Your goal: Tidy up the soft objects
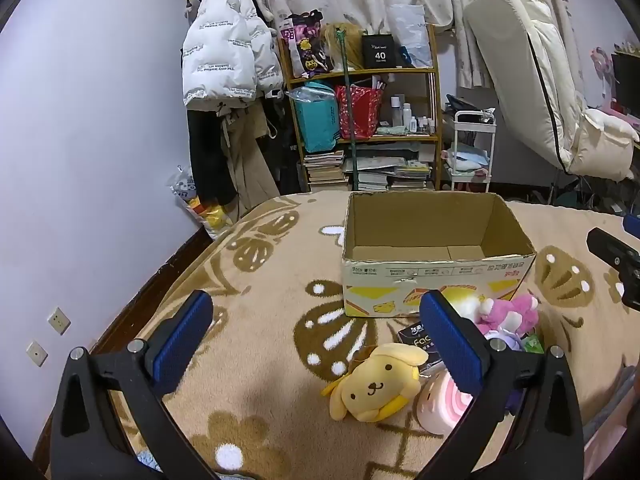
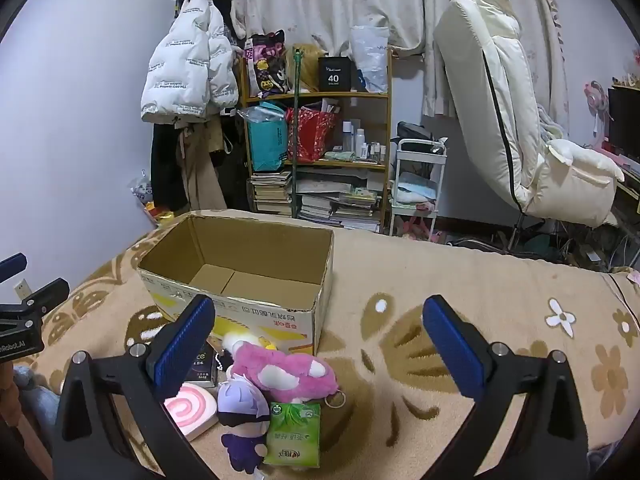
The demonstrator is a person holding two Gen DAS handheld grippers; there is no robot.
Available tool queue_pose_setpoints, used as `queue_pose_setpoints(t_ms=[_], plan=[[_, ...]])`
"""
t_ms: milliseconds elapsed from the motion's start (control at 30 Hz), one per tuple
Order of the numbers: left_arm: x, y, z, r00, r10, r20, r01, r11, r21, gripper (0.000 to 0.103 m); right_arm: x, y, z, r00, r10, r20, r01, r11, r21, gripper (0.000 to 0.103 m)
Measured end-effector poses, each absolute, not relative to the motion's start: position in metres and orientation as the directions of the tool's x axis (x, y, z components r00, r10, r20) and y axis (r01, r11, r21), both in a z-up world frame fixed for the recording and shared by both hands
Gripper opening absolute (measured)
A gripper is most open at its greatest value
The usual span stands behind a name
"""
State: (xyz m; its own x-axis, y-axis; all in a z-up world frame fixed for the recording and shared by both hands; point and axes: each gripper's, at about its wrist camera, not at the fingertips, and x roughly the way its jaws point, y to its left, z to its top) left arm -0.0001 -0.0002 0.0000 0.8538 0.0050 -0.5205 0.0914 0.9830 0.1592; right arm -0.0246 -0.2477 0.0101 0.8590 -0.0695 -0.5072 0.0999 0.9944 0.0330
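Observation:
An empty cardboard box (image 1: 436, 256) stands open on the blanket-covered bed; it also shows in the right wrist view (image 2: 240, 280). In front of it lie a yellow dog plush (image 1: 376, 386), a pink plush (image 1: 508, 314) (image 2: 280, 368), a pink swirl cushion (image 1: 440, 400) (image 2: 188, 410), a purple plush doll (image 2: 242, 412), a green tissue pack (image 2: 294, 434) and a dark pack (image 1: 420, 340). My left gripper (image 1: 316, 340) is open and empty above the yellow dog. My right gripper (image 2: 320, 344) is open and empty above the pink plush.
The bed's beige patterned blanket (image 2: 460, 280) extends to the right. A dark wooden bed edge (image 1: 132, 312) runs along the left wall. Beyond the bed stand a cluttered shelf (image 1: 360, 120), hanging coats (image 1: 224, 80) and a cream recliner chair (image 2: 520, 128).

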Motion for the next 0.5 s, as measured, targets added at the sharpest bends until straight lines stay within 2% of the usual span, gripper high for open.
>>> queue_pose_setpoints(t_ms=[500], plan=[[-0.0016,0.0006,-0.0039,0.847,-0.003,-0.532,0.097,0.984,0.149,0.102,-0.0238,-0.2475,0.0092,0.858,-0.072,-0.508,0.100,0.995,0.028,0.103]])
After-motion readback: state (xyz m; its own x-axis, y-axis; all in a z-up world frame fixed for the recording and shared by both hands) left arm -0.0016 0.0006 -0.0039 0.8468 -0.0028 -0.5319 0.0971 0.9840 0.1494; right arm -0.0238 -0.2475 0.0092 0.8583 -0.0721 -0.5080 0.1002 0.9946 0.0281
